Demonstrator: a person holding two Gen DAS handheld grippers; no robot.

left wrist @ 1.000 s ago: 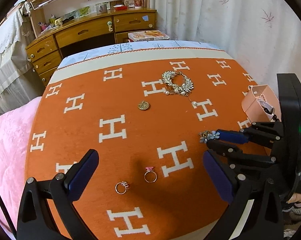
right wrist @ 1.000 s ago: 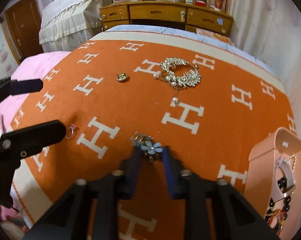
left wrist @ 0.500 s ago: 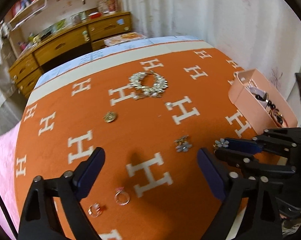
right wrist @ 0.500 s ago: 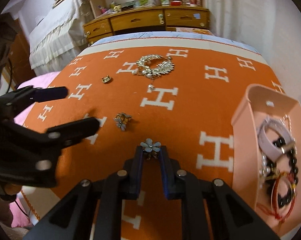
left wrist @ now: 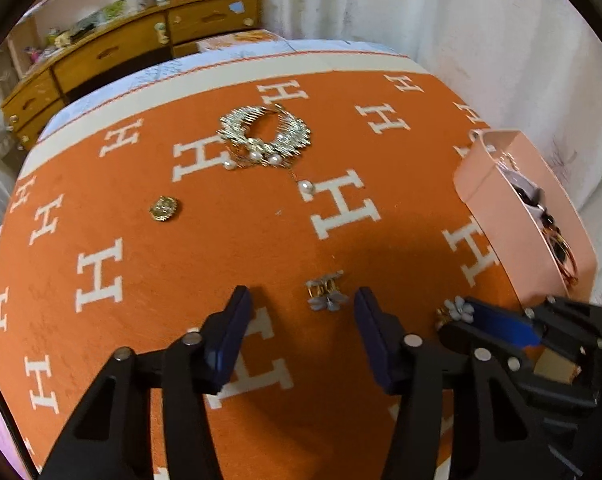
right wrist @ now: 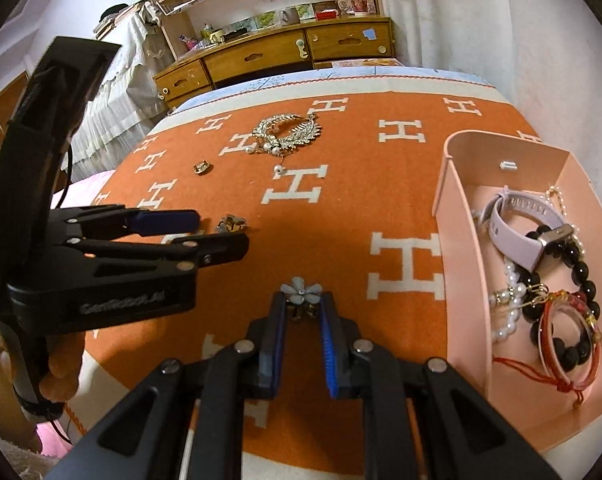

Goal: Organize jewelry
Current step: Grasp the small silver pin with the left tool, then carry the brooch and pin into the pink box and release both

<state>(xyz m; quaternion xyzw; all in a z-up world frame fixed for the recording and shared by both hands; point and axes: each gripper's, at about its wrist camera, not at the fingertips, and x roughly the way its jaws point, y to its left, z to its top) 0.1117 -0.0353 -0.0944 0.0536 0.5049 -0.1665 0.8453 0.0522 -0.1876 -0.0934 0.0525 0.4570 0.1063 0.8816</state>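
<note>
The right hand-held gripper [right wrist: 301, 304] is clamped on a pale blue flower earring [right wrist: 301, 290], which it holds above the orange H-patterned blanket [right wrist: 341, 208], just left of the pink tray [right wrist: 453, 216]. The tray contains a lilac watch [right wrist: 519, 228], black bead bracelets [right wrist: 573, 276], pearls and a red cord bracelet [right wrist: 569, 344].

The left hand-held gripper [left wrist: 303, 308] has its jaws spread apart, one on each side of the matching flower earring [left wrist: 325, 294], which lies on the blanket between the blue pads without touching them. Farther out on the blanket lie a gold leaf-shaped hair comb with pearls [left wrist: 265, 136] and, well apart to its left, a small gold brooch [left wrist: 164, 208]. A wooden dresser [right wrist: 277, 54] stands beyond the blanket.
</note>
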